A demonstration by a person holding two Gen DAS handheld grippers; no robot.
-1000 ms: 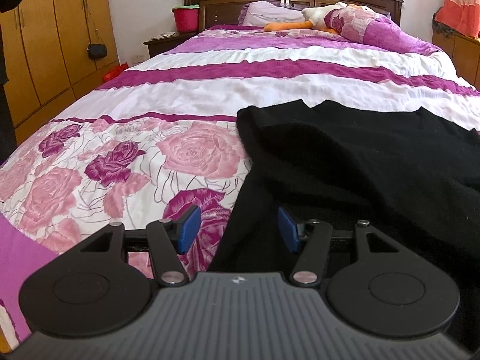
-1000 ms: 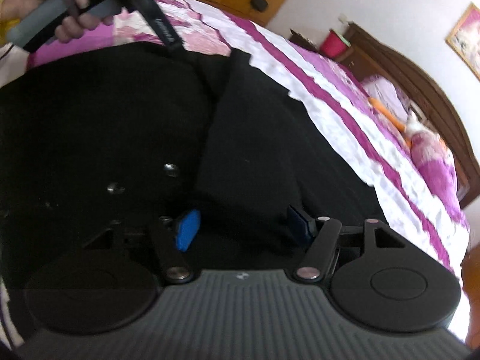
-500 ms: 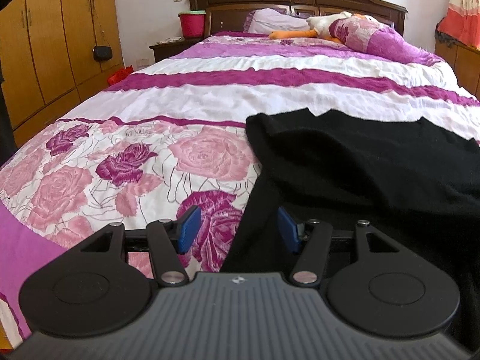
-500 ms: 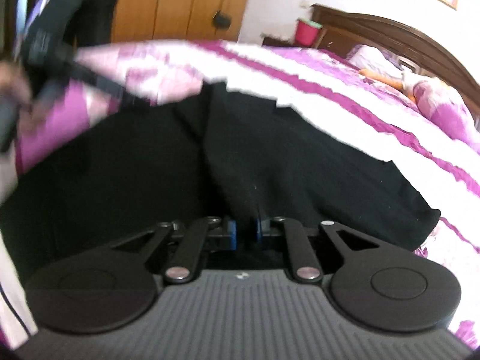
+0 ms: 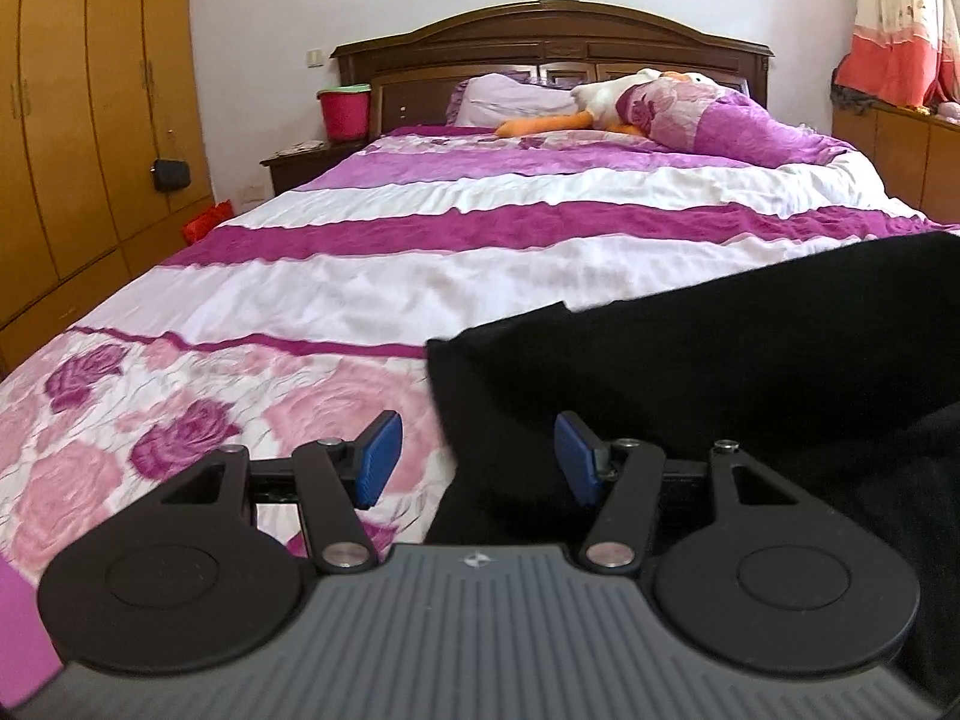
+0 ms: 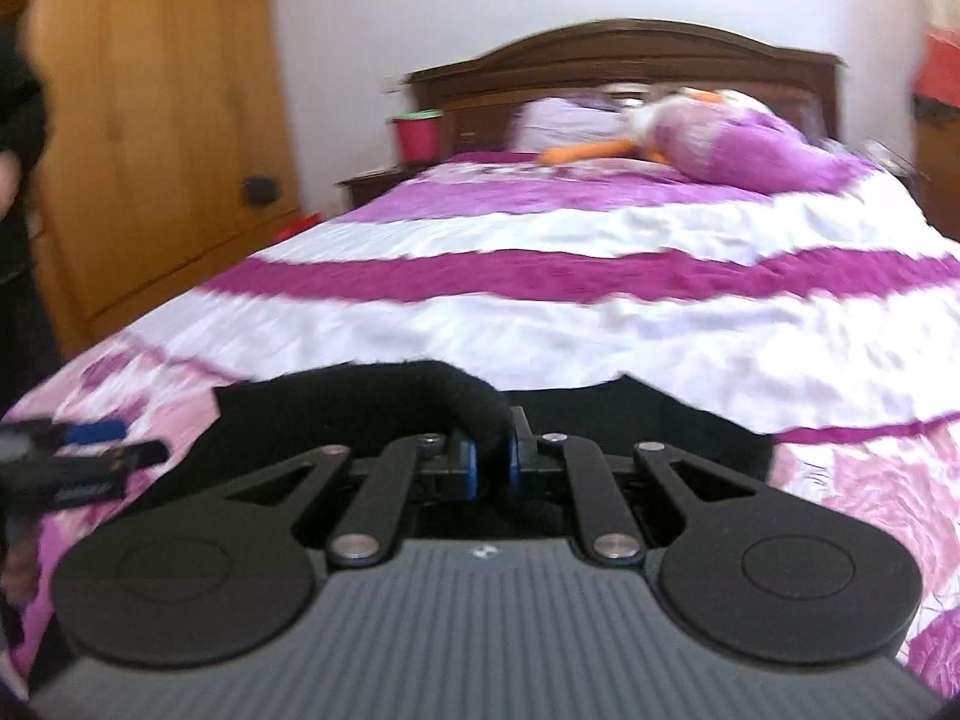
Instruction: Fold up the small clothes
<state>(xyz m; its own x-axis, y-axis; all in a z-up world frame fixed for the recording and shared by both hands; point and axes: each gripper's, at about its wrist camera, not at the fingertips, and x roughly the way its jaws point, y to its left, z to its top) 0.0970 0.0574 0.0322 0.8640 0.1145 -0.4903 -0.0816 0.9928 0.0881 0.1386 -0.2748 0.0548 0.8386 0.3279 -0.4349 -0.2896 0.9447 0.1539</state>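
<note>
A black garment [image 5: 720, 372] lies on the near end of the bed, spread to the right in the left wrist view. My left gripper [image 5: 474, 459] stands open above its left edge, blue pads apart, not pressing the cloth. In the right wrist view my right gripper [image 6: 489, 459] is shut on a rolled fold of the black garment [image 6: 420, 387], lifted off the bed. The left gripper's tip [image 6: 90, 450] shows at the left edge of that view.
The bed [image 5: 480, 276] carries a purple, white and rose-print cover. Pillows and a plush toy [image 5: 606, 102] lie at the headboard. A red bucket [image 5: 343, 114] sits on the nightstand. Wooden wardrobes [image 5: 78, 120] line the left wall, a curtain [image 5: 900, 18] hangs at the right.
My right gripper closed on the black garment, rolled level and lifted a fold off the bed. My left gripper stayed open and drew slightly back and up; the garment's far edge shifted.
</note>
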